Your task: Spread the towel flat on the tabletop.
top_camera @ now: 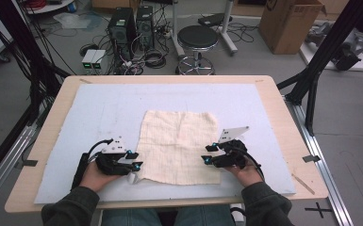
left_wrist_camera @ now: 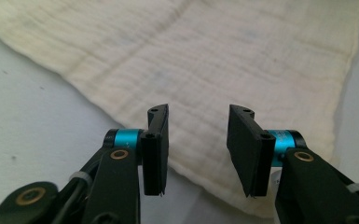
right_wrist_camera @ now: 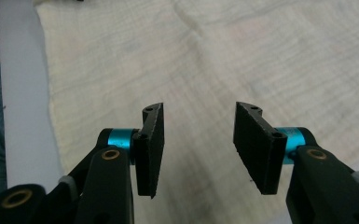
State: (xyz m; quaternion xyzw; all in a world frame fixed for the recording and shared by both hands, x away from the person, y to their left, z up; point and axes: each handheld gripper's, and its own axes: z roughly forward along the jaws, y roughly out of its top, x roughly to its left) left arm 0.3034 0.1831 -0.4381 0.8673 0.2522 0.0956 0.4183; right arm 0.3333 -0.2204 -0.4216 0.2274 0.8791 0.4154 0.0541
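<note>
A cream cloth (top_camera: 179, 146) lies spread flat on the pale blue mat (top_camera: 99, 108) in the middle of the table. My left gripper (top_camera: 133, 160) is at the cloth's near left corner, jaws apart with nothing pinched between them. The left gripper view has its black pads (left_wrist_camera: 156, 149) hovering over the cloth's edge (left_wrist_camera: 205, 154). My right gripper (top_camera: 208, 154) sits at the cloth's near right side, also with its jaws apart. Seen from the right gripper view, the pads (right_wrist_camera: 150, 149) stand just above the cloth (right_wrist_camera: 200, 79) and grip nothing.
The wooden table (top_camera: 287, 122) frames the mat, with its near edge close to the person's forearms. Past the far edge stand a black stool (top_camera: 197, 40), computer towers (top_camera: 122, 28) and a cardboard box (top_camera: 290, 23) on the floor.
</note>
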